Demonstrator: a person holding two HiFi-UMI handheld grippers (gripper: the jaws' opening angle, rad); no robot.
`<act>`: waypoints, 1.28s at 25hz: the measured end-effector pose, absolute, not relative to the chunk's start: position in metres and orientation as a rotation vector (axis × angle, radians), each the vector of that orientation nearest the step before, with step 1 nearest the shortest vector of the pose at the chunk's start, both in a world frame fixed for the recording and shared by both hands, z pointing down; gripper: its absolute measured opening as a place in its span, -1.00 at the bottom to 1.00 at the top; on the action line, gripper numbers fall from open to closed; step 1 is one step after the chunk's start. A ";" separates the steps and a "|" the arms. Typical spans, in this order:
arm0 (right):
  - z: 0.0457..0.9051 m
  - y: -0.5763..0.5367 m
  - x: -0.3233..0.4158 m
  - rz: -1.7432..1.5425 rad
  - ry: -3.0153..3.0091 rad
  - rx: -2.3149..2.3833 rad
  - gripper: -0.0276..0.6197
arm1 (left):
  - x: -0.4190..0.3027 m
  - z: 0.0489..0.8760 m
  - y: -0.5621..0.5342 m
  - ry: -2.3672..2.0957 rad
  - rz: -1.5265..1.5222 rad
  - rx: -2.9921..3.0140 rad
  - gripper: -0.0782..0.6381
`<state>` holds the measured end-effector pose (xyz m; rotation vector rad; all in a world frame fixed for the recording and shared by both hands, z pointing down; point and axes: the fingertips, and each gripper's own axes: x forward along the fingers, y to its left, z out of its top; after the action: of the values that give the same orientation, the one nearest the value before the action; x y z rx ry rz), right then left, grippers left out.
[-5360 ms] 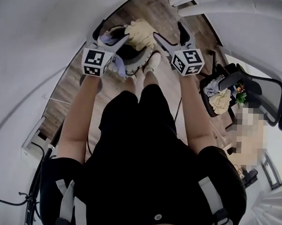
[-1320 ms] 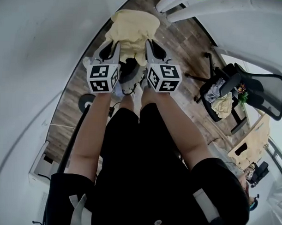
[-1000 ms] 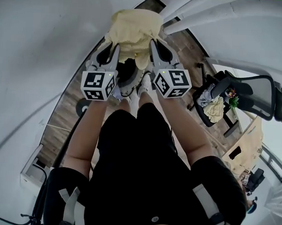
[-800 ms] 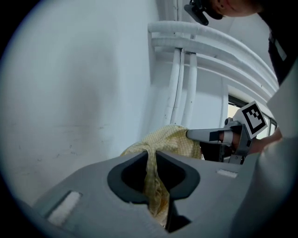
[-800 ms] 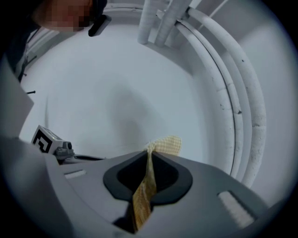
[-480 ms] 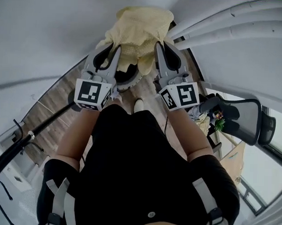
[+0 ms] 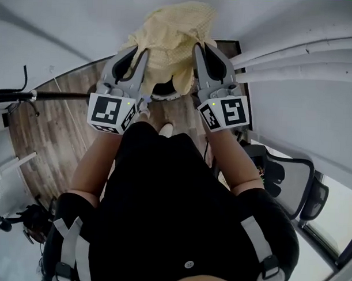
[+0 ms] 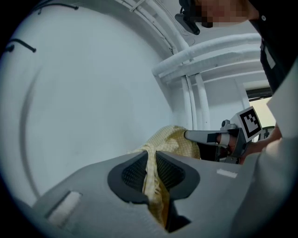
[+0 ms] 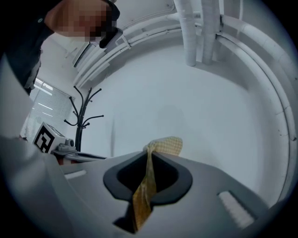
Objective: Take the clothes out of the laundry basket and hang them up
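- Bar (image 7: 51, 95), dark, level, at far left above wood floor (image 7: 55, 138).
- Left gripper (image 7: 143, 54): jaws pressed nearly together, pinching a fold at left edge of yellow garment (image 7: 174, 30).
- Garment held aloft, bunched between both grippers, clear of floor; rim of laundry basket (image 7: 163, 96) glimpsed just below it.
- Right gripper (image 7: 197, 50): jaws clamped tight on garment's right edge, thin strip of cloth hanging down between pads.
- Black mesh chair (image 7: 290, 181) at lower right, well apart from garment.
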<state>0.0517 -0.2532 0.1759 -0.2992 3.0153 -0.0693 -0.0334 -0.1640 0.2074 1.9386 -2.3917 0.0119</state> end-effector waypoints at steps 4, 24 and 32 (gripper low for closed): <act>0.166 -0.218 0.051 -0.049 3.013 -0.149 -0.82 | -0.023 0.192 -0.124 -2.511 0.015 1.847 -0.62; 0.117 0.017 -0.062 -0.073 2.914 0.567 -0.82 | -0.086 0.125 0.135 -2.959 0.028 1.227 -0.62; 0.116 0.062 -0.096 -0.090 2.872 0.701 -0.82 | -0.104 0.115 0.186 -3.048 0.079 1.075 -0.62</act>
<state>-0.0964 0.0624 0.1156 0.7012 2.8718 -0.0901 -0.1039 0.1856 0.1150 1.0747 -3.0481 0.0789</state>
